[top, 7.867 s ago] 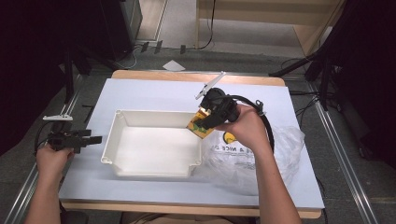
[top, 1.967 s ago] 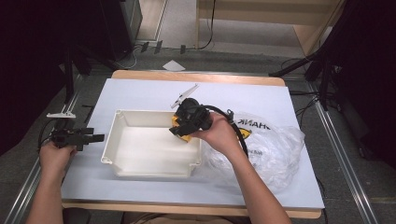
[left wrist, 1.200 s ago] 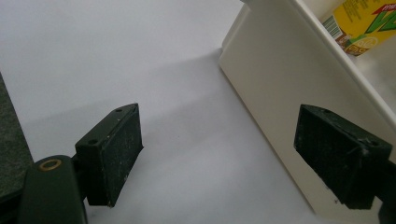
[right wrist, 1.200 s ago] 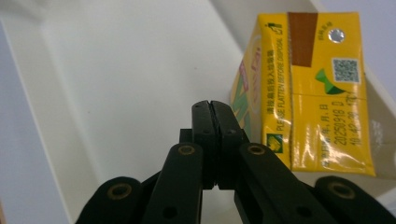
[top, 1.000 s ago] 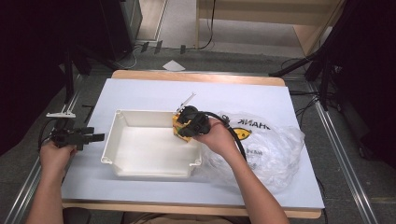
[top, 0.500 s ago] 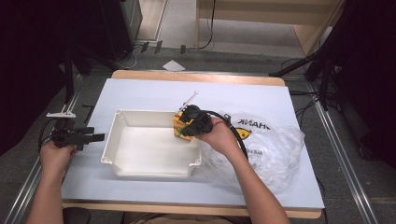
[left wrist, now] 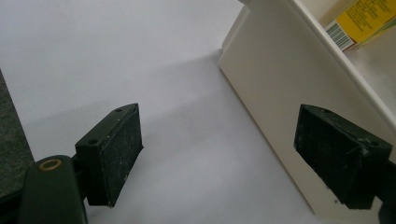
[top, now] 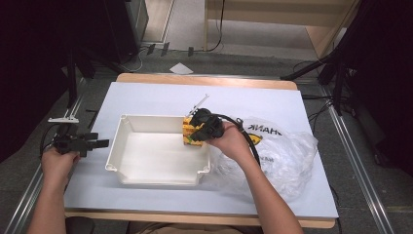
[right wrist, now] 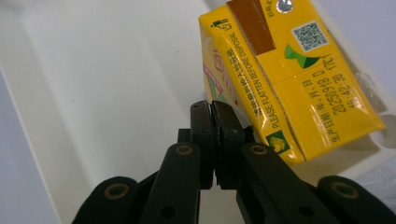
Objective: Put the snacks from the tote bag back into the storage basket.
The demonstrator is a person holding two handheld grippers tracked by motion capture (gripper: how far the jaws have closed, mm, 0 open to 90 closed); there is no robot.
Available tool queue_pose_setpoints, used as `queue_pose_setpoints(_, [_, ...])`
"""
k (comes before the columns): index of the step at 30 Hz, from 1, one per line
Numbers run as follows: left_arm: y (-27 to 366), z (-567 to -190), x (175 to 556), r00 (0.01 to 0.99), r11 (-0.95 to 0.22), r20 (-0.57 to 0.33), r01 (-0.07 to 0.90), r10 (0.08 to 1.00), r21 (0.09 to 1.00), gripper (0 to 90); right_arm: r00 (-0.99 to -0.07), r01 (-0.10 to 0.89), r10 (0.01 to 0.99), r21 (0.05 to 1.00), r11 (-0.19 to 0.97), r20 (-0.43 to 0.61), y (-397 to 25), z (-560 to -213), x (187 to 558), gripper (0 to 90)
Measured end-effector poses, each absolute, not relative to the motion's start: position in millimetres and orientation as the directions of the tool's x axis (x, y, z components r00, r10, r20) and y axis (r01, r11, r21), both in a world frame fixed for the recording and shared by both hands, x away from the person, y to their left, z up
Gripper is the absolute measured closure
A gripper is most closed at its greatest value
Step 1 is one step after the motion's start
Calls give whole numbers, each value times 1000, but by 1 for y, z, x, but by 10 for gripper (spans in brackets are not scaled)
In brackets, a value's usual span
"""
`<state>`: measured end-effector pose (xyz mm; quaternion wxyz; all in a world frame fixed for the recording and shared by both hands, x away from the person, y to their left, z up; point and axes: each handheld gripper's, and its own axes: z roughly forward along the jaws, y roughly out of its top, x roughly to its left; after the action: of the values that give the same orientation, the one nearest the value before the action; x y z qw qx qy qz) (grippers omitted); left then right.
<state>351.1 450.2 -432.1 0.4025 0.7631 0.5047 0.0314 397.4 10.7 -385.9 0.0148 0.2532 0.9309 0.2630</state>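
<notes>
Your right gripper (right wrist: 214,140) has its jaws pressed together, seemingly pinching a thin flap or edge of the yellow drink carton (right wrist: 289,79), though the contact itself is hidden behind the jaw tips. Over the last couple of seconds you have carried that carton from above the tub's middle back to its far right corner, and it now sits low inside the white tub (top: 146,158), leaning against the right wall. I judge the placing nearly done, with release the likely next step. Your left gripper (left wrist: 233,154) stays parked off the tub's left side, jaws spread wide and holding nothing, one jaw just beside the tub's outer wall. The crumpled plastic bag (top: 282,151) lies right of the tub under your forearm; it could snag the trailing cable as you withdraw.
</notes>
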Motion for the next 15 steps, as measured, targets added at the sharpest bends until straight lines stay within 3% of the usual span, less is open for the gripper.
queue_pose_setpoints(7, [450, -432, 351, 488, -166, -357, 745, 796, 646, 162, -874, 463, 470, 498, 733, 121, 10, -384, 397, 842])
queue_pose_setpoints(15, [450, -432, 351, 488, -166, -358, 745, 796, 646, 162, -885, 455, 435, 511, 730, 167, 10, -371, 393, 644])
